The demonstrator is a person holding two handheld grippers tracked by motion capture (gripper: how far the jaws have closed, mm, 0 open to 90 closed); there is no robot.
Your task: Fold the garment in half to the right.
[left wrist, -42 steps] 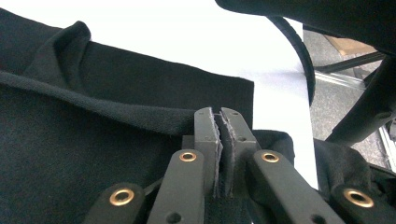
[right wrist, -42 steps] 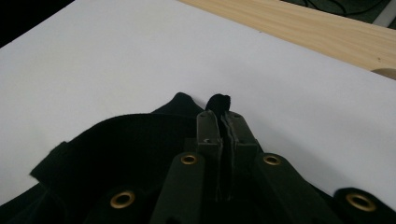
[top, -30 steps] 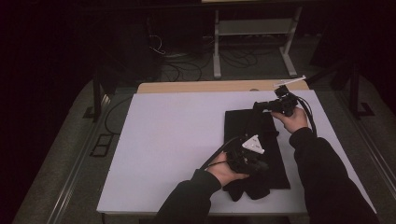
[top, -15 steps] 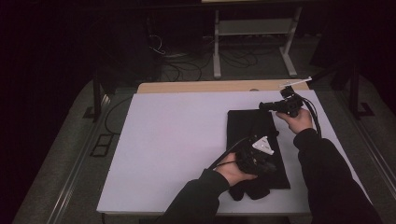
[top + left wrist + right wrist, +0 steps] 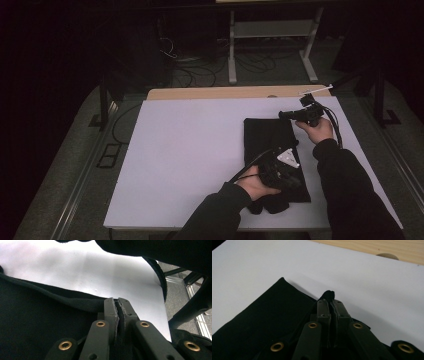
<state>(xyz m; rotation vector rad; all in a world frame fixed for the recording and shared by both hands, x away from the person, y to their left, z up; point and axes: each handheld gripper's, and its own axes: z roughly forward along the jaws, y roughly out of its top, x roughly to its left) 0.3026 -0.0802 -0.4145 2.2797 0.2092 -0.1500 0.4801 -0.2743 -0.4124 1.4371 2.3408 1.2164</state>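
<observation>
A black cloth lies flat on the right part of the white table. My left gripper is low over its near end, shut on a fold of the cloth's edge; the closed tips pinch the fabric. My right gripper sits at the cloth's far right corner, pointing left. Its jaws are shut on that corner, and a small tuft of cloth pokes out past the tips. The rest of the cloth spreads out to the left of them.
A bare wooden strip runs along the table's far edge. Behind it on the floor are loose cables and a white metal stand. The right forearm's dark sleeve hangs above in the left gripper view.
The left hand has shifted slightly right and toward the near edge, dragging the cloth's near end with it. The right hand has stayed about where it was.
</observation>
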